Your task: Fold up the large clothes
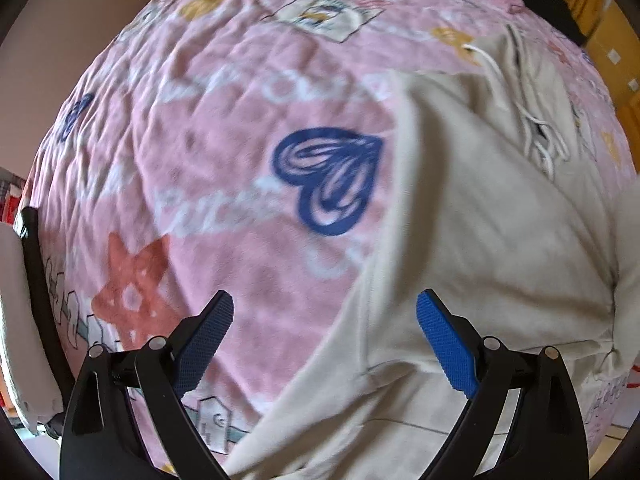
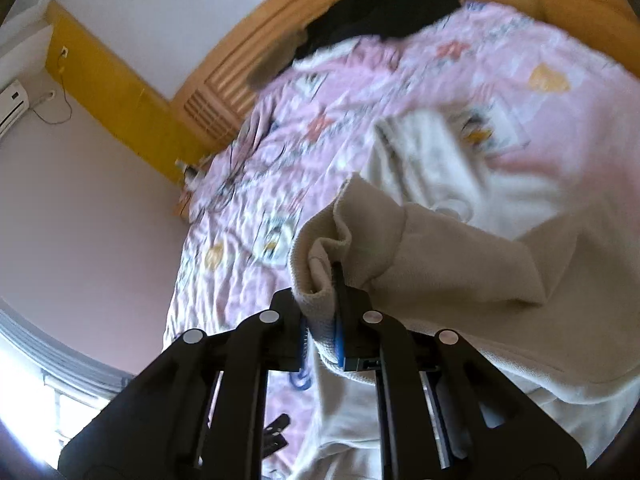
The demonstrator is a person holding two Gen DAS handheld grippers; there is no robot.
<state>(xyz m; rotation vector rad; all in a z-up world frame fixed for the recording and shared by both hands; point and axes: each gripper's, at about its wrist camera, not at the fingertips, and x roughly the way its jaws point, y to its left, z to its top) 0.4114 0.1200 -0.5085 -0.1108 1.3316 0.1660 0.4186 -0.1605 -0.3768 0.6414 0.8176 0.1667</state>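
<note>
The work surface was a bed covered by a pink printed bedspread [image 1: 224, 128]; all positions below were referenced to this bedspread. A cream hooded sweatshirt [image 1: 492, 240] lay spread on the bedspread, occupying its right portion in the left wrist view; its white drawcords [image 1: 536, 128] trailed across the upper part of the garment, toward the far edge of the bedspread. A dark blue heart motif [image 1: 332, 184] was printed on the bedspread just beside the sweatshirt's left edge; a red star motif [image 1: 130, 292] sat on the bedspread nearer the camera, well apart from the garment.

The left gripper [image 1: 324, 320] hung over the bedspread with its jaws spread wide; nothing lay between its blue pads [image 1: 448, 344]; one pad stood over bare bedspread, the other over the sweatshirt's edge; contact with the fabric could not be confirmed.

The right gripper [image 2: 326, 312] was pressed together on a ribbed cuff [image 2: 320, 264] of the same sweatshirt [image 2: 500, 264]; the cuff bunched out above the fingertips, and the sleeve ran from it toward the body of the garment, raised off the bedspread [image 2: 248, 216].

In the right wrist view a black garment [image 2: 380, 12] lay at the far end of the bedspread against a wooden headboard [image 2: 248, 72]; a white wall-mounted air conditioner [image 2: 12, 104] was fixed well beyond the bedspread's left side; the picture was blurred.
</note>
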